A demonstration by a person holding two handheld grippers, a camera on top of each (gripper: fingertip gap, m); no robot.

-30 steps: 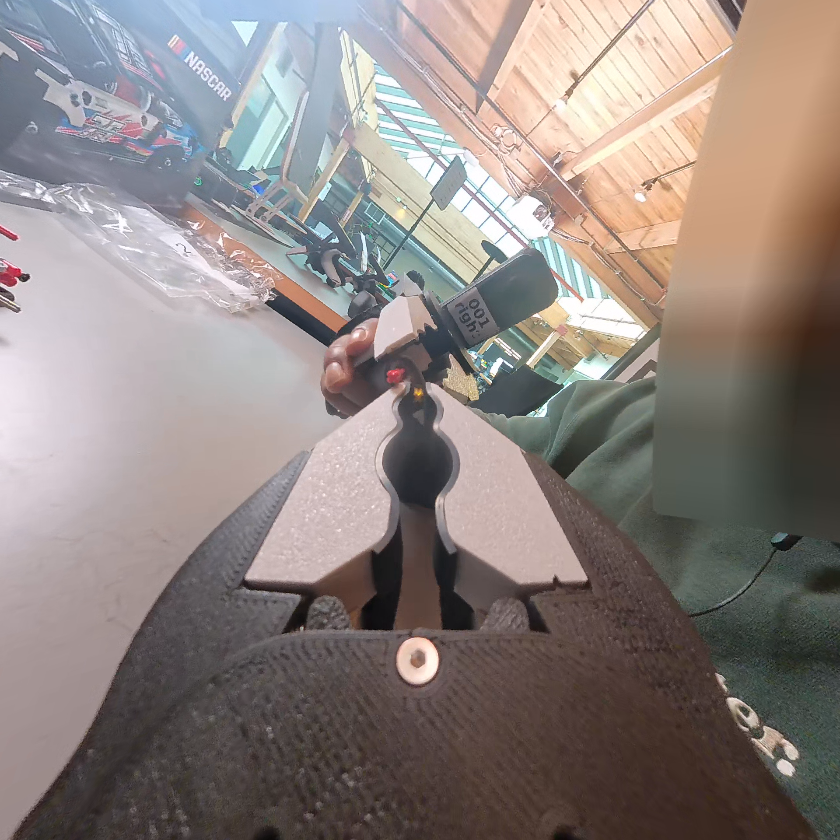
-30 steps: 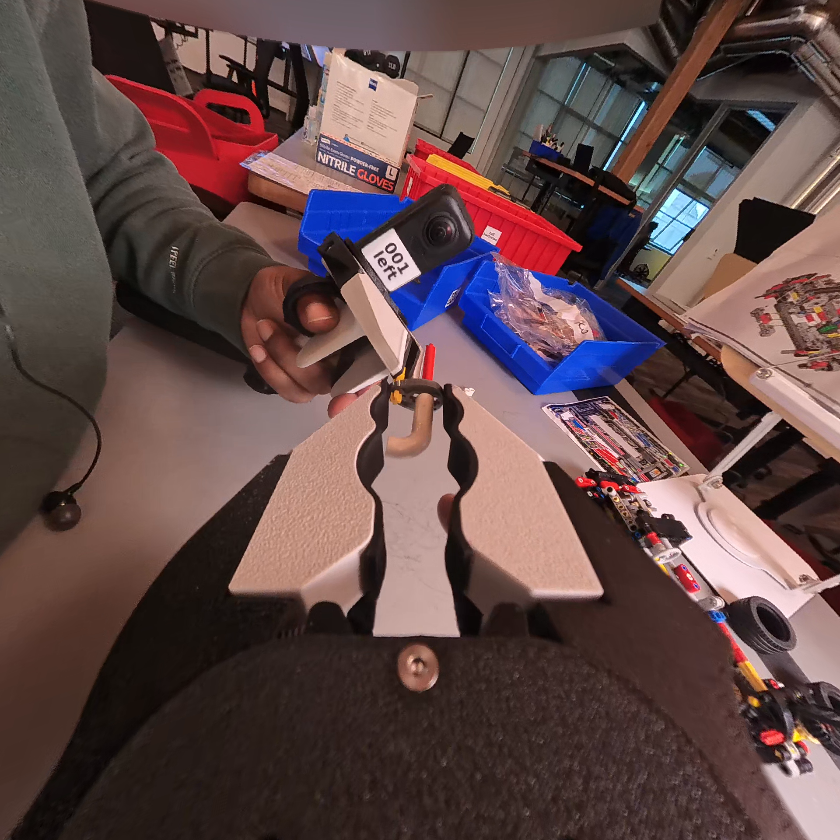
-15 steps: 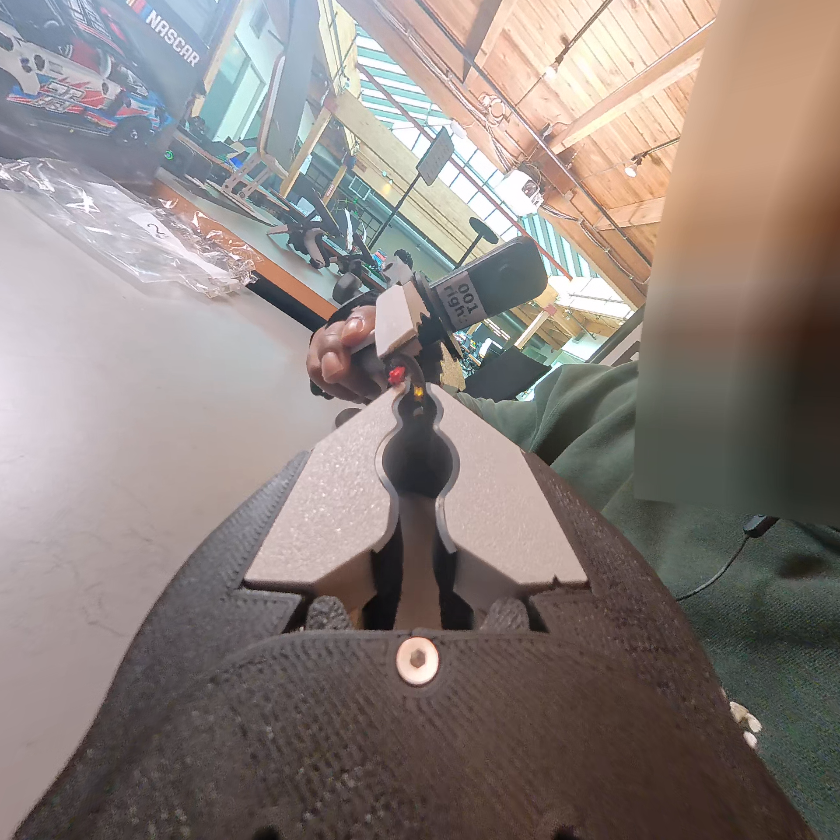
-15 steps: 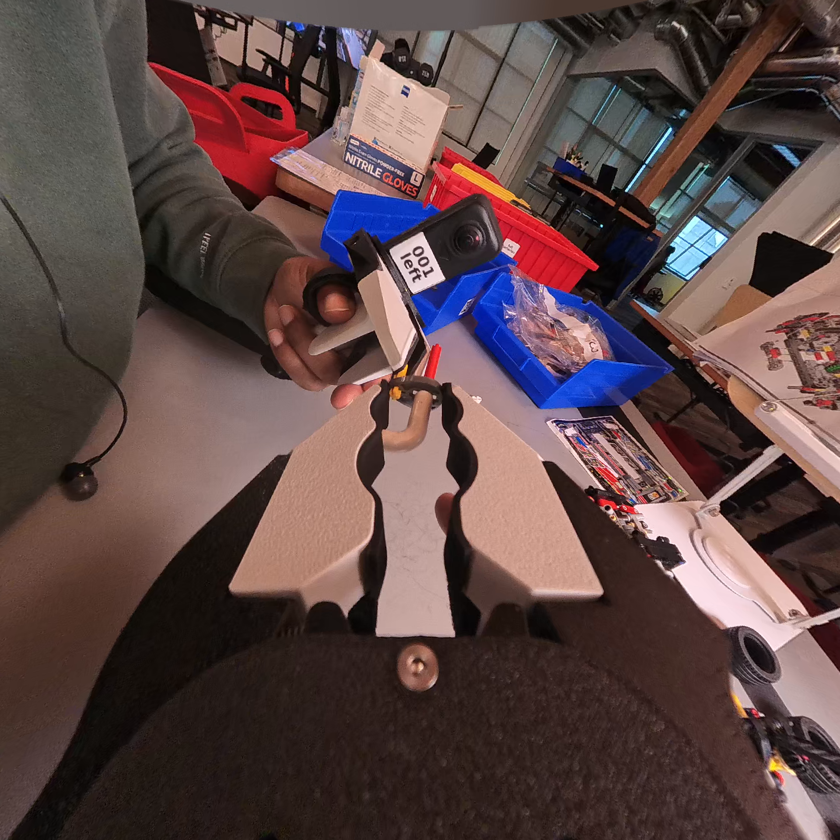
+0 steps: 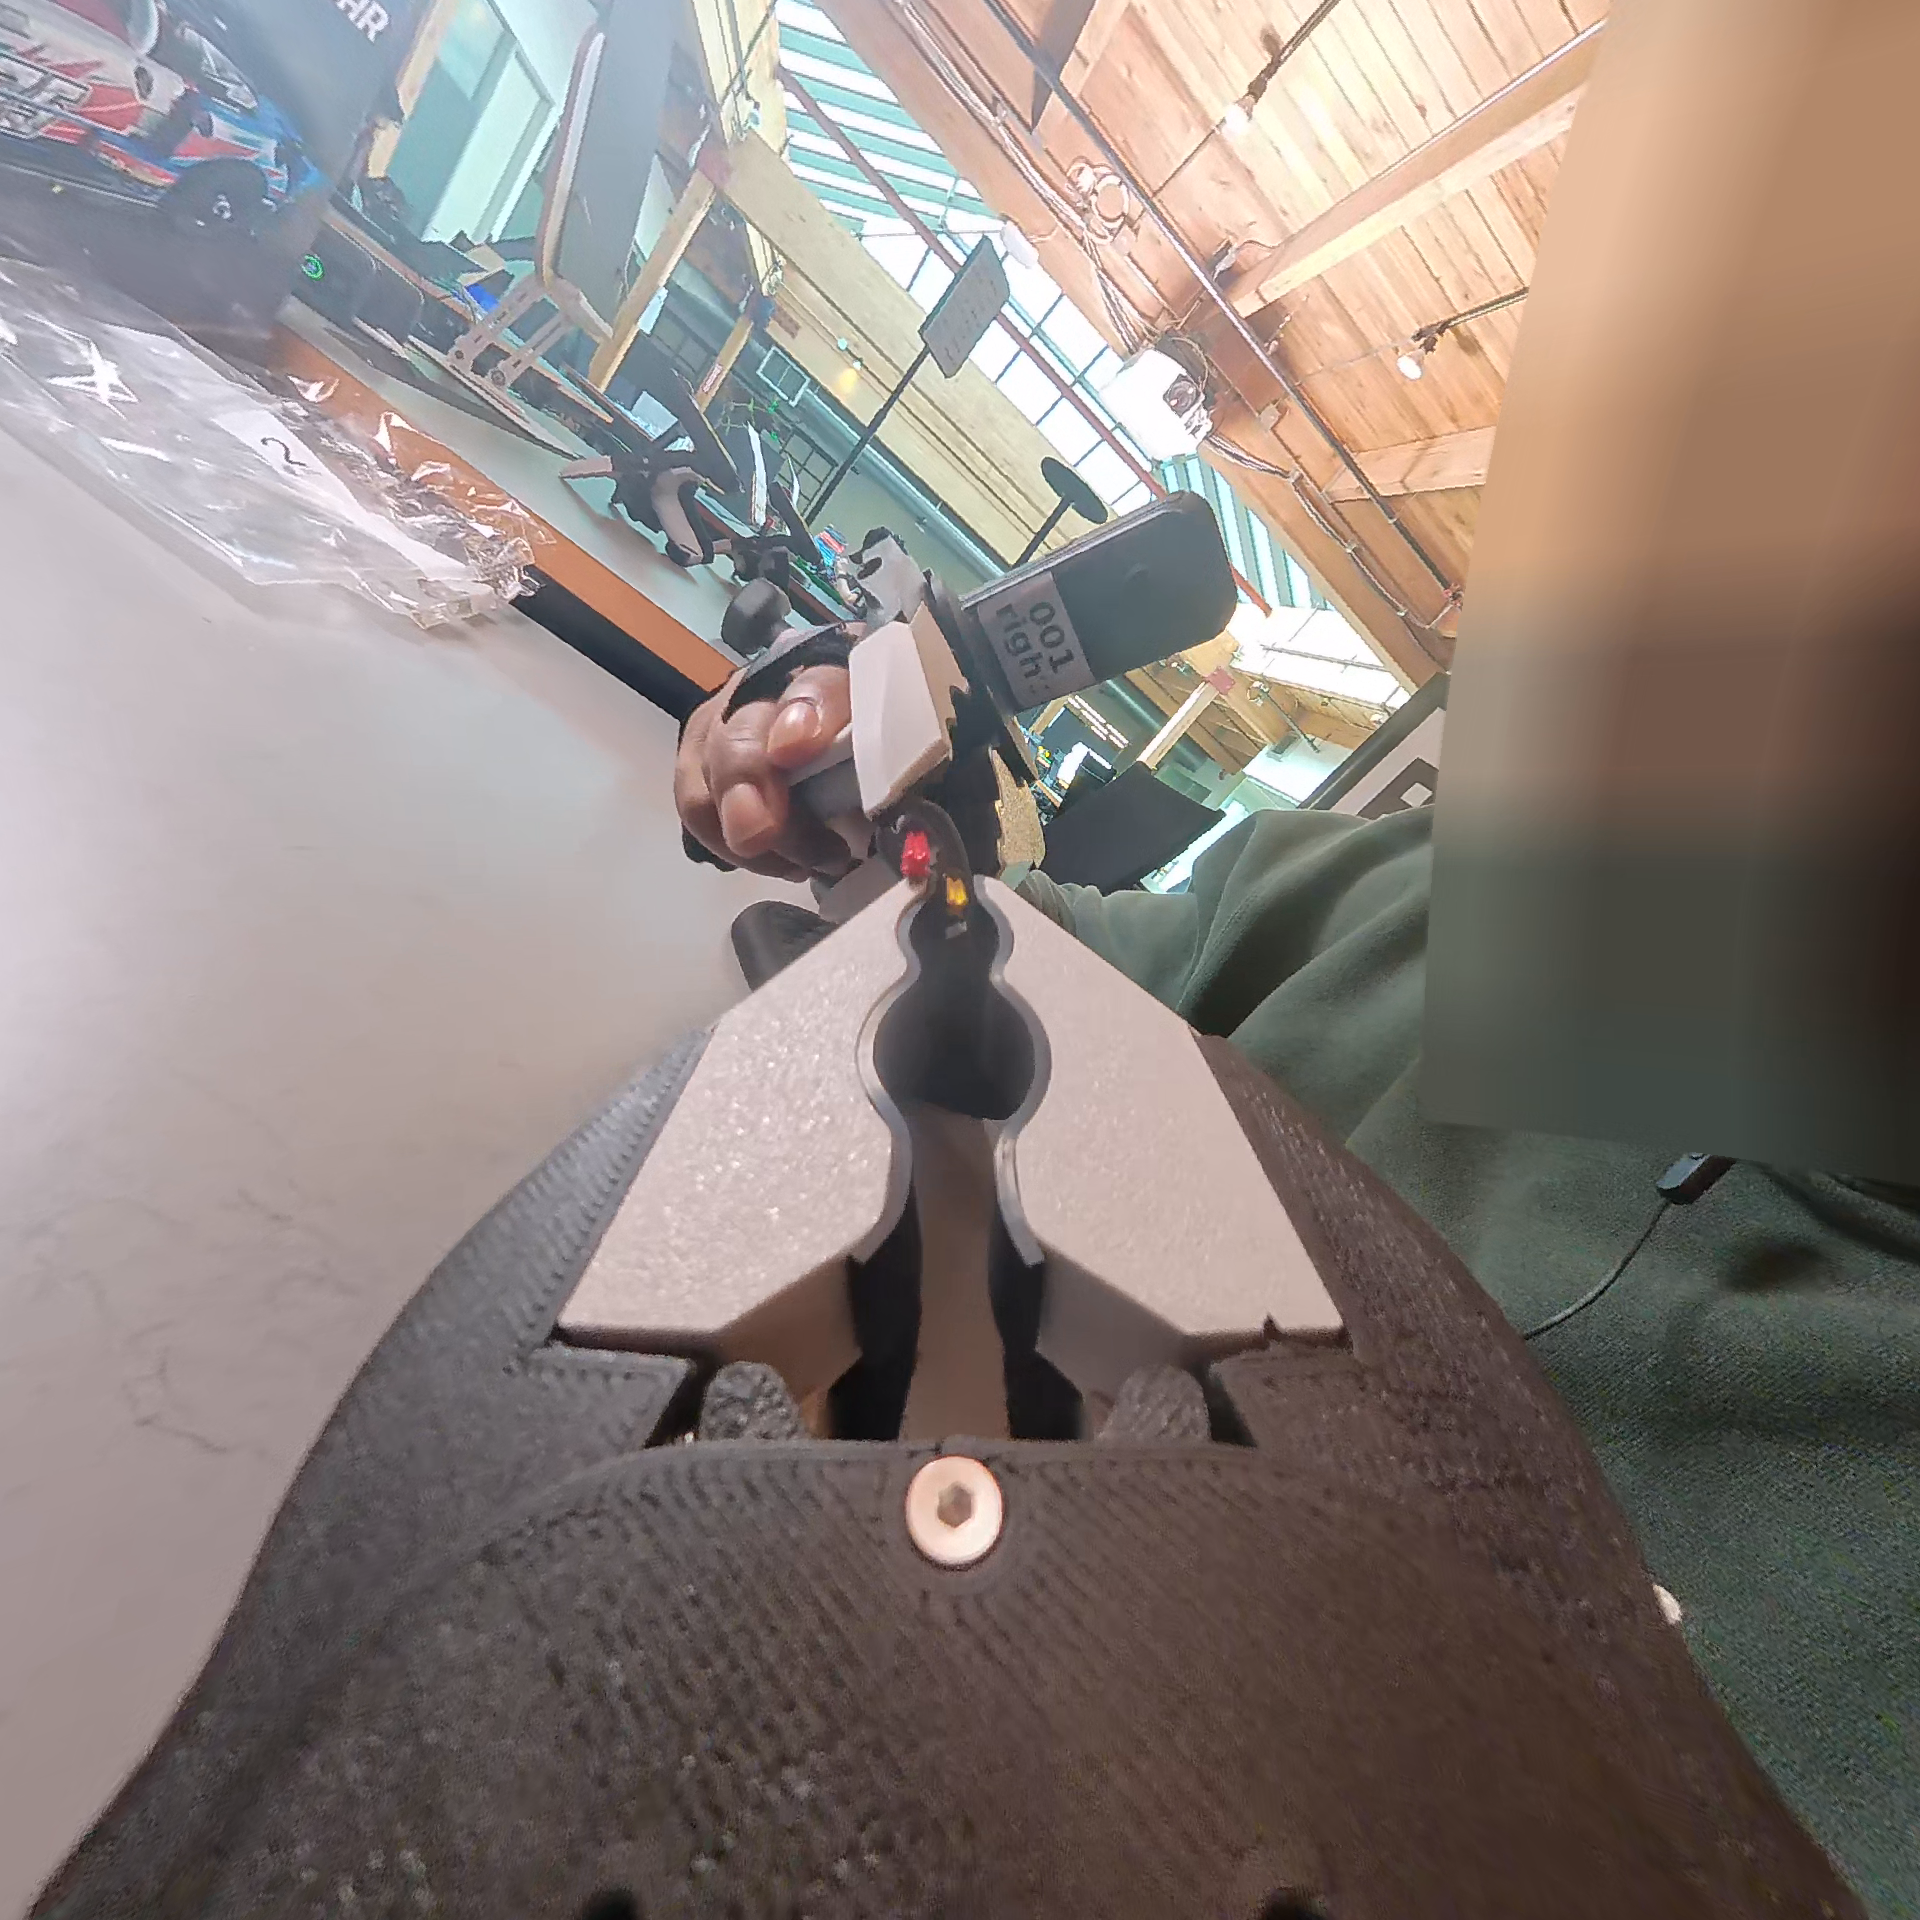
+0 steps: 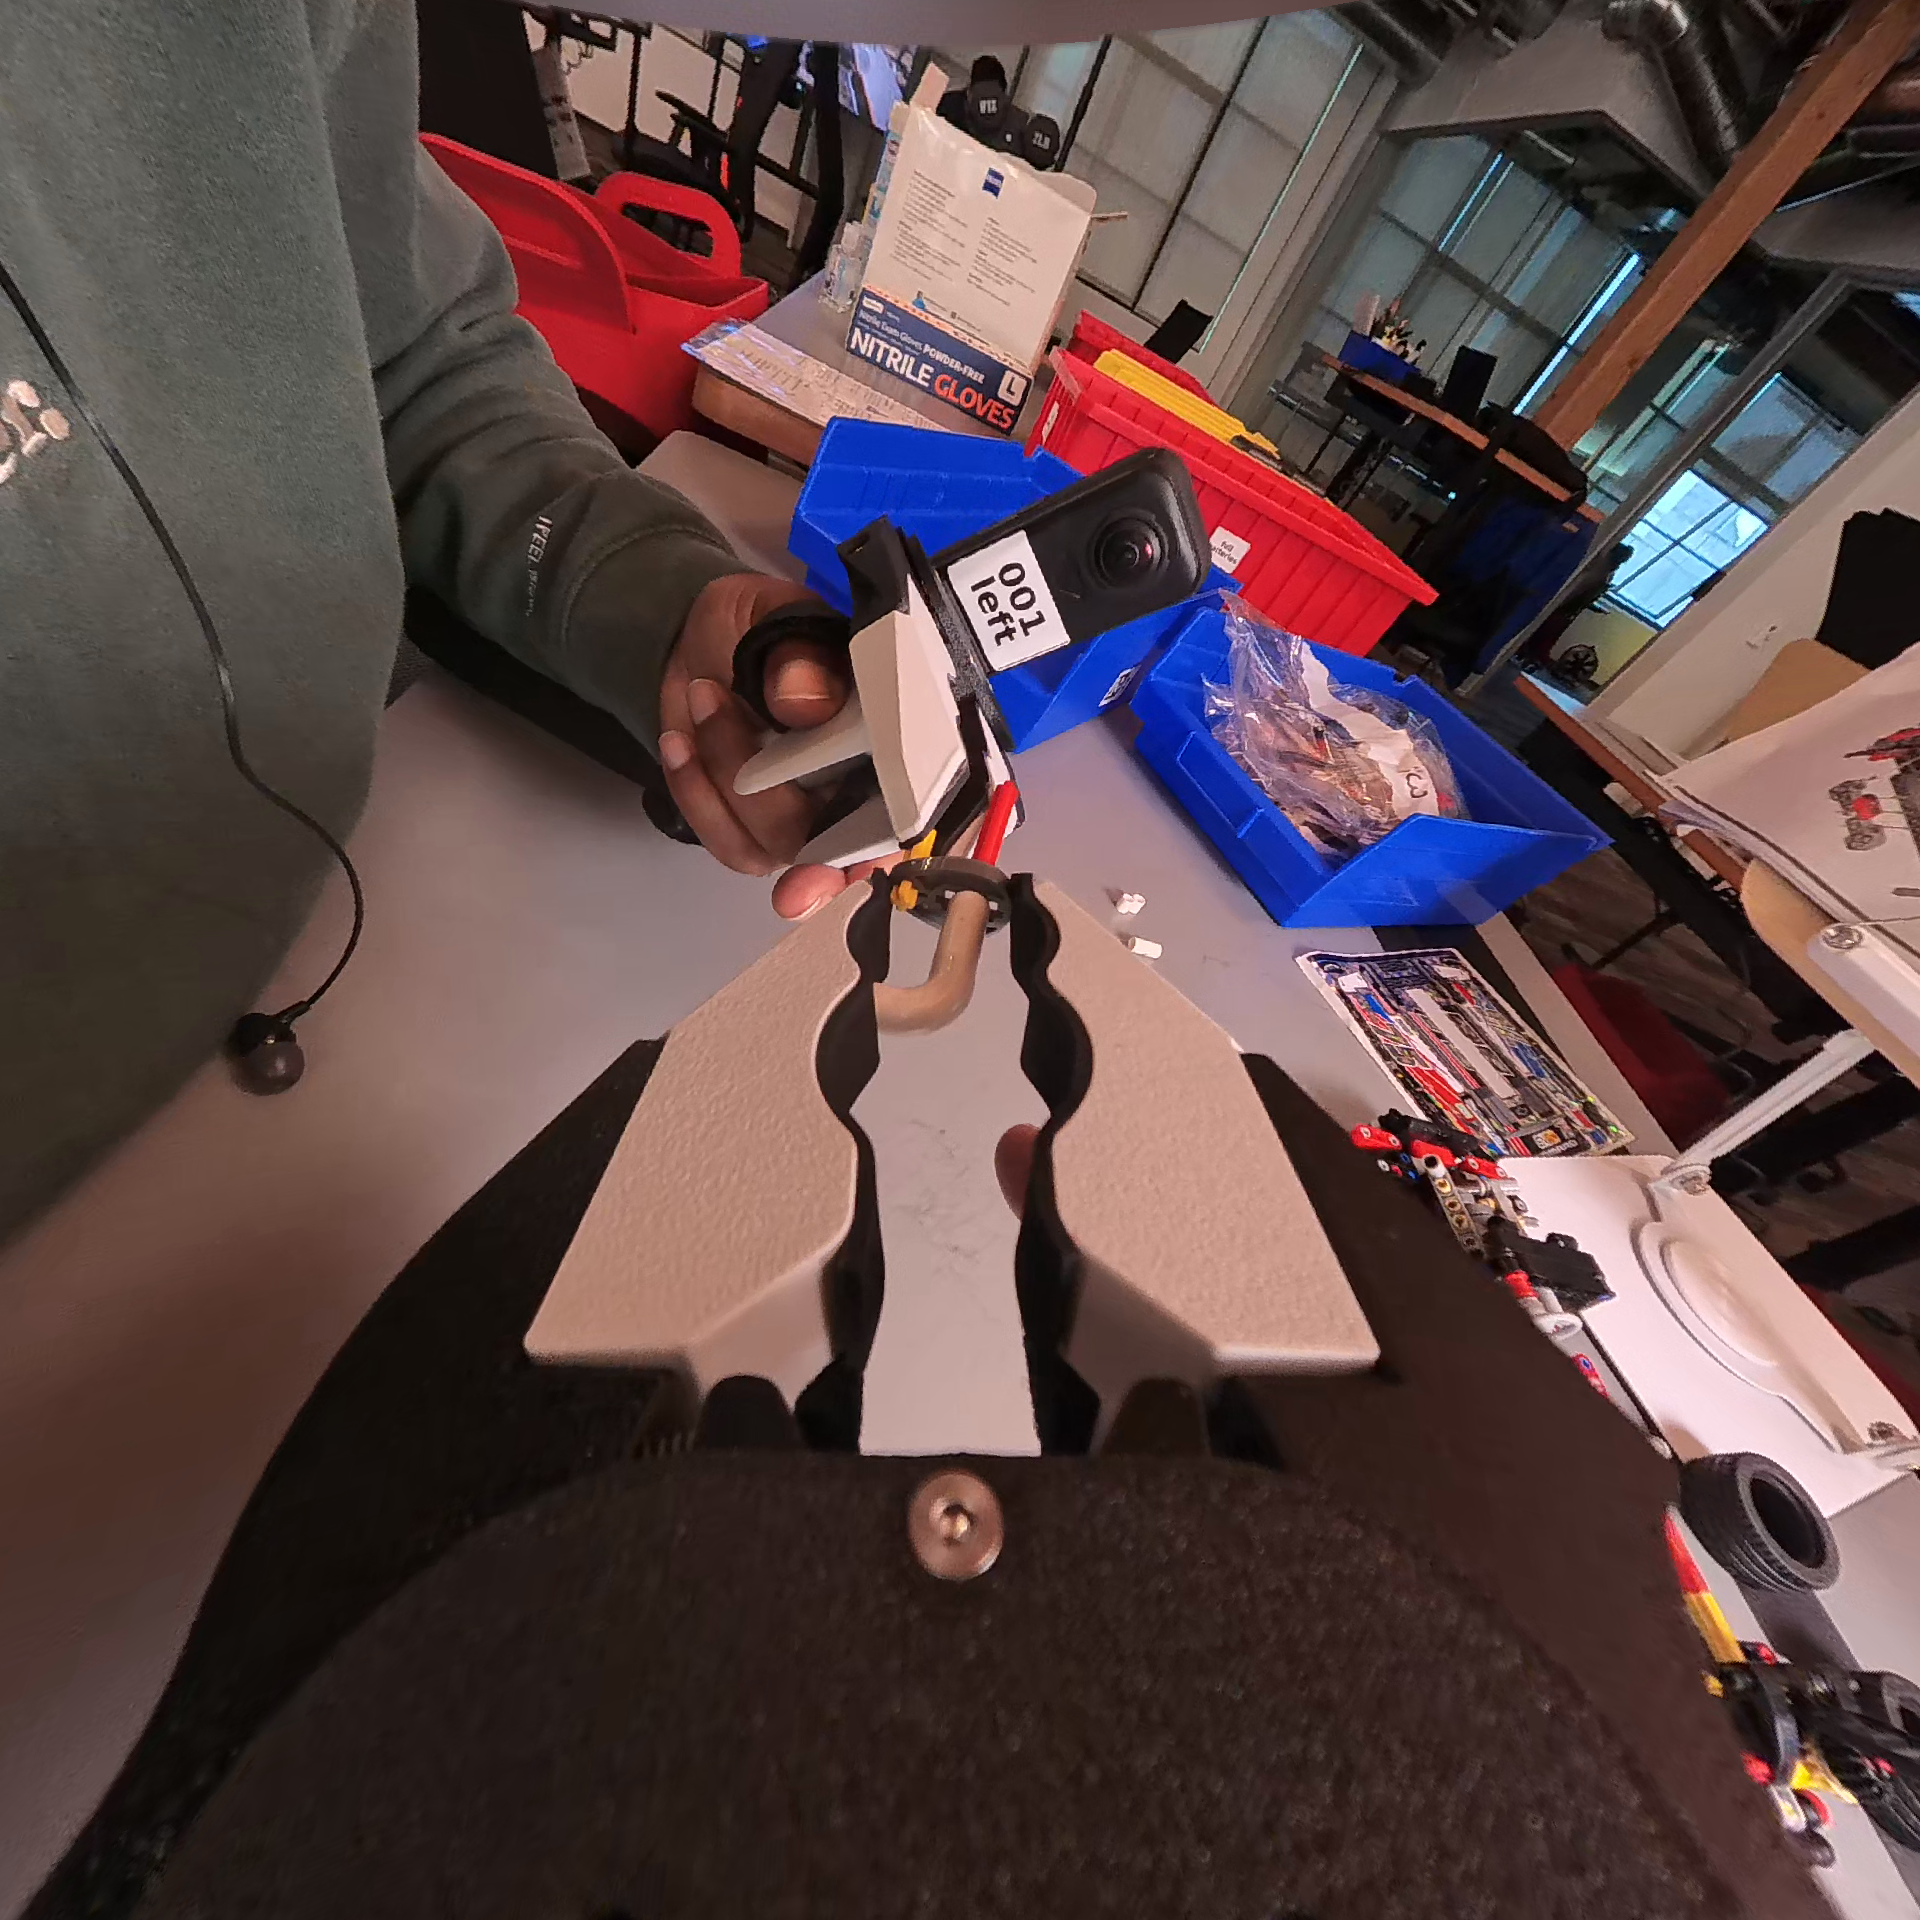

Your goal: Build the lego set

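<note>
1. At 9 o'clock in the right wrist view, a green sleeve (image 6: 468, 499) ends in a hand (image 6: 727, 748) gripping the left tongs (image 6: 982, 831). These are clenched, tips together. A red rod (image 6: 1000, 821) runs along them down to the disc; I cannot tell whether they pinch it.
2. At centre, the right tongs (image 6: 948, 894) grasp a dark round disc (image 6: 951, 878), a pad pressed on each side of its edge. The disc sits at 12 o'clock from the tongs' body, touching the left tongs' tips above it. A yellow pin (image 6: 906, 891) sticks out at its 9 o'clock side. A tan bent tube (image 6: 940, 987) hangs from it between the fingers.
3. Writing: each camera has a white label, and the glove box (image 6: 966, 260) at 12 o'clock is printed. The clear bag (image 5: 208, 468) in the left wrist view has a sticker.
4. At 2 o'clock, two small white pieces (image 6: 1127, 902) lie on the tabletop (image 6: 520, 935). Beyond them is a blue bin (image 6: 1403, 862) holding a plastic bag (image 6: 1309, 727).
5. At 3 o'clock lies a printed booklet (image 6: 1455, 1049), with a brick-built assembly (image 6: 1507, 1236) just below it. A black tyre (image 6: 1756, 1517) is at 4 o'clock.
</note>
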